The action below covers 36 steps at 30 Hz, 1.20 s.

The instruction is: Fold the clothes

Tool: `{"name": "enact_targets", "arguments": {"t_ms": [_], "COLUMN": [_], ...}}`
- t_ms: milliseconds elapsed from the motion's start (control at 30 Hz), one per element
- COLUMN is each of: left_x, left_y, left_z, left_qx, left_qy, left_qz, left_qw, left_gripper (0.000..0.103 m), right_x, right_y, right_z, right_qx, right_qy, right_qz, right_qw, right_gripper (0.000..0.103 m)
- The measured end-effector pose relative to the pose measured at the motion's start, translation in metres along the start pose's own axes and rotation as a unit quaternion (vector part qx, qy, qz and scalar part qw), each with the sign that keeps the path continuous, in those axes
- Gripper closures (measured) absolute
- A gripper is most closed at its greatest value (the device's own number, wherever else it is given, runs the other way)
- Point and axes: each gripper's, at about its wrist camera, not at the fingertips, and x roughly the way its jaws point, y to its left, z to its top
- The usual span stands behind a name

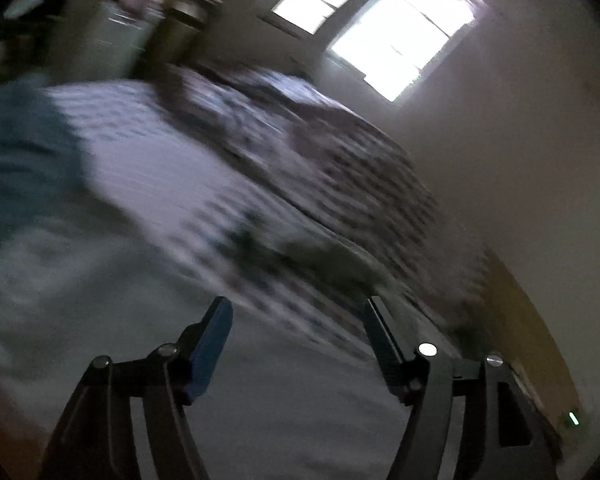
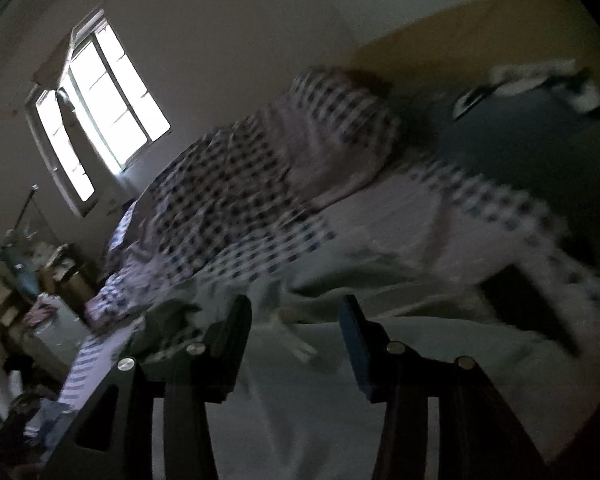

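Note:
Both views are dim and motion-blurred. A pale grey-white garment (image 1: pixel 100 280) lies spread on the bed under and ahead of my left gripper (image 1: pixel 296 308), which is open and empty. A blue-teal cloth (image 1: pixel 16 152) lies at the left of that view. In the right wrist view the same pale garment (image 2: pixel 340 380) lies under my right gripper (image 2: pixel 296 308), which is open with nothing between its fingers. A drawstring or strap (image 2: pixel 292 336) of the garment shows between the fingers.
A checked blue-and-white bedsheet (image 1: pixel 300 168) with a checked pillow (image 2: pixel 332 128) covers the bed. A bright window (image 1: pixel 380 28) is in the far wall. Cluttered shelves and boxes (image 2: pixel 40 292) stand left of the bed. A yellow wall (image 2: pixel 460 28) is behind the pillow.

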Motion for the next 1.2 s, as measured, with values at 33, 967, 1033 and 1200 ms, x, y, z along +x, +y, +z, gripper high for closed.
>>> {"name": "enact_targets", "arguments": {"t_ms": [33,967,1033,1200], "left_x": [0.019,0.253,0.255,0.255], "left_y": [-0.017,-0.145,-0.144,-0.143], "left_z": [-0.004,-0.105,-0.105,-0.1], "left_qx": [0.011,0.03,0.027,0.019], "left_qy": [0.018,0.211,0.212,0.205], "left_qz": [-0.025,-0.222,-0.217,-0.218], "left_qw": [0.9995,0.9515,0.9525,0.9541], "left_gripper": [0.03,0.03,0.03,0.03], "right_x": [0.017,0.267,0.276,0.26], "right_y": [-0.002,-0.082,-0.064,-0.037], "right_z": [0.001,0.094,0.092,0.106], "right_qx": [-0.009,-0.15,-0.196,-0.26], "right_qy": [0.012,0.287,0.296,0.234], "right_qz": [-0.001,0.0,-0.027,-0.086], "right_qw": [1.0,0.946,0.934,0.933], "right_gripper": [0.053,0.079,0.089,0.093]}}
